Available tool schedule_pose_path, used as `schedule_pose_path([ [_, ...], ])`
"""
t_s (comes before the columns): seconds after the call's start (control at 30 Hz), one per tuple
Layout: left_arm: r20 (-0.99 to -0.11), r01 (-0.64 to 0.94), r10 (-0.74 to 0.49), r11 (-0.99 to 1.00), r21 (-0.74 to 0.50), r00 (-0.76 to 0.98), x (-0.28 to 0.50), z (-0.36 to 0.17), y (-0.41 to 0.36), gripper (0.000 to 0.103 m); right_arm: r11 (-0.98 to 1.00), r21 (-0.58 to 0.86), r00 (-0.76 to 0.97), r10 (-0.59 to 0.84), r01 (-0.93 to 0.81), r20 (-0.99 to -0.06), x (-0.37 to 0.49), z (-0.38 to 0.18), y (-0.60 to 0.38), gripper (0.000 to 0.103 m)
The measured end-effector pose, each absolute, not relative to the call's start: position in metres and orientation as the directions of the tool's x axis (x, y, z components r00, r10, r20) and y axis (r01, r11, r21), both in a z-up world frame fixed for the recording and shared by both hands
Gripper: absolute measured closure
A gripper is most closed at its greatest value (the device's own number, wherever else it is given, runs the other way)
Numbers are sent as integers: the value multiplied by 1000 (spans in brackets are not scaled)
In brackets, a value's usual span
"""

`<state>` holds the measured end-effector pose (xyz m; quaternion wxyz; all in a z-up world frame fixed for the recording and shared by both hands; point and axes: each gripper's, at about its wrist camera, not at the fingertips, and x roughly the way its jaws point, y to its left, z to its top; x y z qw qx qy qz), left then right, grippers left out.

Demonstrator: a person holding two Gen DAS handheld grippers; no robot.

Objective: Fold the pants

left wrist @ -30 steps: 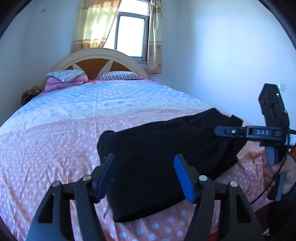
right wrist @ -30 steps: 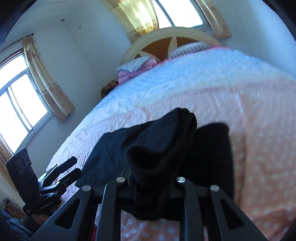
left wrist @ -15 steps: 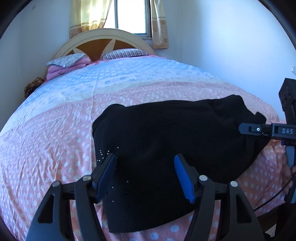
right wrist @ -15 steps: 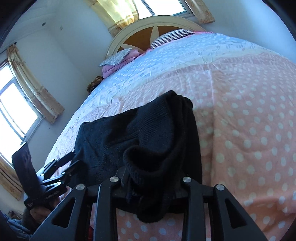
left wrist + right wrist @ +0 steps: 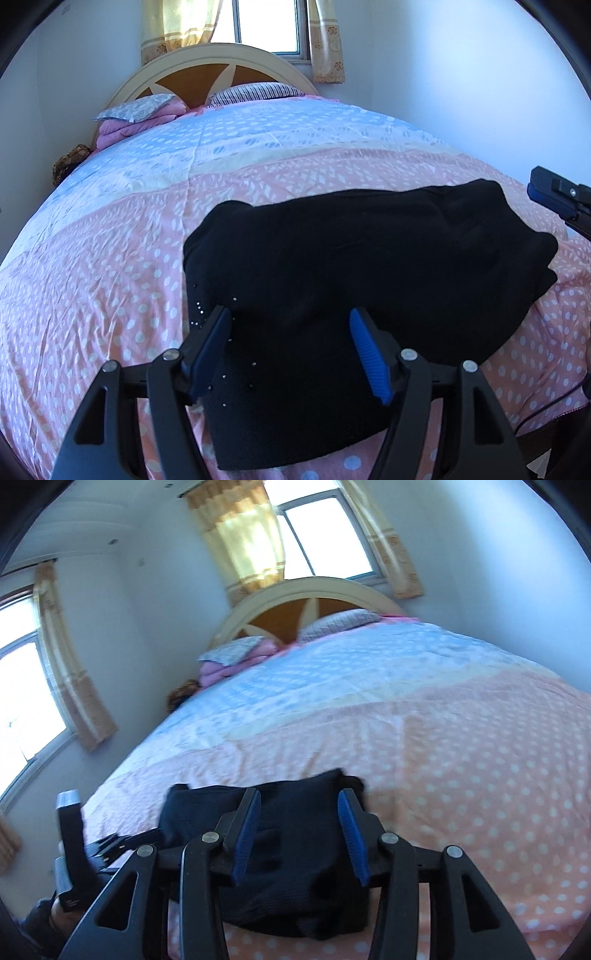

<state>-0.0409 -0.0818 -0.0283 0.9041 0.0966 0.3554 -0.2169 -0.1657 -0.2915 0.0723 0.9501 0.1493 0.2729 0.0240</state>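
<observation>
black knit pants (image 5: 354, 280) lying folded on a pink dotted bedspread (image 5: 110, 280), directly ahead of and below both tongs. long axis running crosswise to the left tongs (image 5: 290, 343): one end just beyond the left pad, the other end reaching far out to the right, toward the right tongs (image 5: 554, 195) at the frame edge. near edge of the cloth lying under the left tongs, close to the bed's front edge.

left tongs: spread wide and widening slightly, blue pads clear of the cloth on both sides, nothing pinched. hovering over the left third of the pants, pointed downward at the fabric.

right tongs (image 5: 299, 830): opening at this moment, nothing between the pads, cloth lying below and beyond them. right-wrist view blurred, so contact with the fabric underneath cannot be told. bunched, thicker folds visible at this right end, near edge doubled over and uneven.

judged state of task: pants already doubled into a compact rectangle, right end apparently just let go. remaining work likely one more fold along the short direction, or smoothing of the lumpy right end.

relation governing the next move: both tongs at the near long edge, one over each end. left tongs nearer the flat left corner, right tongs nearer the bunched end. for a further fold, pinch at the matching near corners and carry away toward the headboard (image 5: 218, 70). risk: thick knit slipping from a shallow pinch, upper layers sliding off the lower.
</observation>
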Motion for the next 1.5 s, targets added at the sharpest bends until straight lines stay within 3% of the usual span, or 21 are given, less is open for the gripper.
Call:
schedule_pose_path([
  [0.07,-688,456,-320,890,18,651,-41,-29,-82,32,954,297,821,197,-36,-535,-158,68,-281,58],
  [0.13,-693,453,-316,892,17,648,-39,-29,-83,32,964,263,771,195,-37,-606,-150,58,-273,70],
  [0.23,-700,455,-319,891,9,639,-36,-29,-82,31,967,251,685,158,38,-711,-146,36,-277,70],
  [0.47,-706,454,-331,891,-15,627,-33,-31,-82,30,888,458,702,299,44,-647,-188,24,-312,71],
  [0.57,-708,459,-341,888,-28,618,-32,-30,-79,30,855,507,717,287,108,-636,-195,22,-328,71],
  [0.7,-701,476,-382,877,-68,602,-36,-24,-62,30,900,302,710,-13,315,-704,-206,34,-340,70],
  [0.83,-654,449,-360,893,-35,666,-45,-14,-37,29,898,373,814,29,234,-581,-216,57,-333,70],
  [0.93,-626,421,-350,906,-37,697,-44,-7,-25,29,944,302,836,57,132,-546,-204,74,-311,70],
  [1.03,-612,385,-343,920,-67,713,-39,-5,-25,29,966,251,825,90,64,-558,-174,81,-292,70],
  [1.13,-653,376,-305,926,-33,693,-36,-21,-40,29,979,204,788,136,-14,-601,-136,70,-272,70],
  [1.27,-712,349,-306,933,-91,633,-36,-49,-39,29,998,43,668,-4,54,-744,-83,24,-262,70],
  [1.47,-714,362,-376,914,-181,591,-32,-50,-23,29,999,8,738,-30,48,-674,-81,13,-260,69],
  [1.5,-706,371,-400,906,-206,584,-31,-45,-17,29,999,41,756,1,34,-654,-84,15,-264,64],
])
